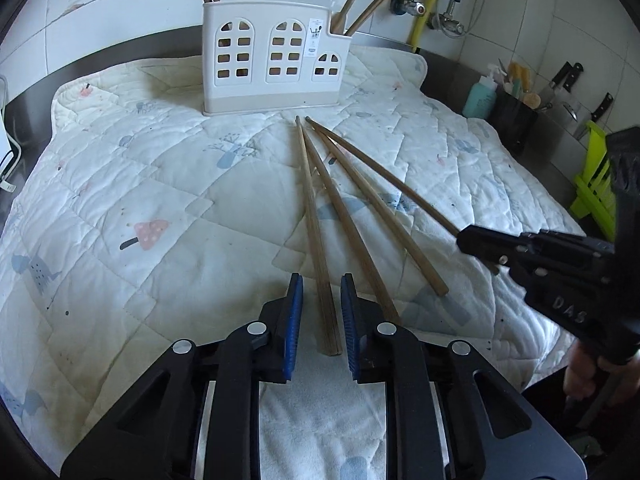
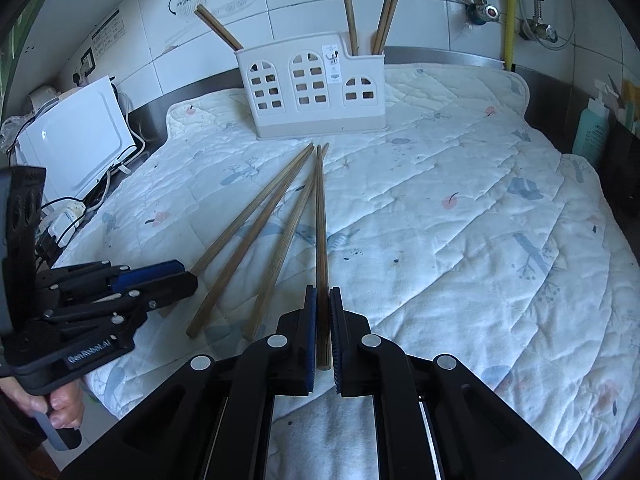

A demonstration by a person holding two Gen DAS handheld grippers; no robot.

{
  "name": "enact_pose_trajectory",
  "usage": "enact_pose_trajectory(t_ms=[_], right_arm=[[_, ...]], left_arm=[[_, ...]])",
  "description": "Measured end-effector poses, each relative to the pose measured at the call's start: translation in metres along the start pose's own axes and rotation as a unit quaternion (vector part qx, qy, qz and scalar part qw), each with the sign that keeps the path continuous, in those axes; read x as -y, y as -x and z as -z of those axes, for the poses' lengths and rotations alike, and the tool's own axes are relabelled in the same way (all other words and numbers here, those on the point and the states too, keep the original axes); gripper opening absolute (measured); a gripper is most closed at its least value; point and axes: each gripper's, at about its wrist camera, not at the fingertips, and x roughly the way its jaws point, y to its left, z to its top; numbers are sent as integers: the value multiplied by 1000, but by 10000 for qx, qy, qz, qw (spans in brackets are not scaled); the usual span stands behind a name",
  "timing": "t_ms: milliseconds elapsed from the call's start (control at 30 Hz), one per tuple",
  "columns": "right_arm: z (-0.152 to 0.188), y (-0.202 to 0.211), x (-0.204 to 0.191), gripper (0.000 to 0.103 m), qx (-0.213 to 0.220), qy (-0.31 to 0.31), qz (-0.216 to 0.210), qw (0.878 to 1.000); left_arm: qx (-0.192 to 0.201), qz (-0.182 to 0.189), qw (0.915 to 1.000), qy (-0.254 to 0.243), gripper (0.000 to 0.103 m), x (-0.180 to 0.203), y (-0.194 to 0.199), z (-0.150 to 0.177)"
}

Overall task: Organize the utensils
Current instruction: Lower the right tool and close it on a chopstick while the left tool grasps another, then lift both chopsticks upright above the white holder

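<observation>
- Chopsticks: left wrist view shows four fanned on the quilted mat [image 1: 140,184], tips converging toward the white utensil holder [image 1: 274,60]. Leftmost chopstick [image 1: 316,236] runs lengthwise between the left gripper [image 1: 320,312] pads; gaps show both sides, so not clamped yet. Axis points straight ahead at the holder.
- Right wrist view: right gripper [image 2: 322,320] is closed on the rightmost chopstick [image 2: 321,220] near its thick end, shaft aimed at the holder's [image 2: 316,88] base. I'd say each hand takes its own nearest stick.
</observation>
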Motion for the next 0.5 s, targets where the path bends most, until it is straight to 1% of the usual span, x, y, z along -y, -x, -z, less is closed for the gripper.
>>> enact_pose_trajectory(t_ms=[100, 167, 200, 233, 367, 500], right_arm=[[-3, 9, 0, 6, 141, 27, 21, 9999], [-8, 17, 0, 6, 276, 66, 27, 9996], [-11, 22, 0, 6, 347, 101, 41, 9993], [-15, 28, 0, 6, 437, 135, 69, 9989], [-34, 54, 1, 6, 819, 252, 153, 9962], [-58, 74, 7, 6, 1116, 297, 106, 9933]], left_arm=[[51, -179, 9997, -133, 19, 7, -2, 1], [77, -291, 9993, -213, 12, 10, -4, 1], [88, -318, 9992, -227, 10, 10, -4, 0], [93, -299, 9993, -215, 8, 10, -3, -1], [138, -134, 9997, -180, 5, 6, 1, -5], [307, 0, 9995, -103, 5, 1, 12, -11]])
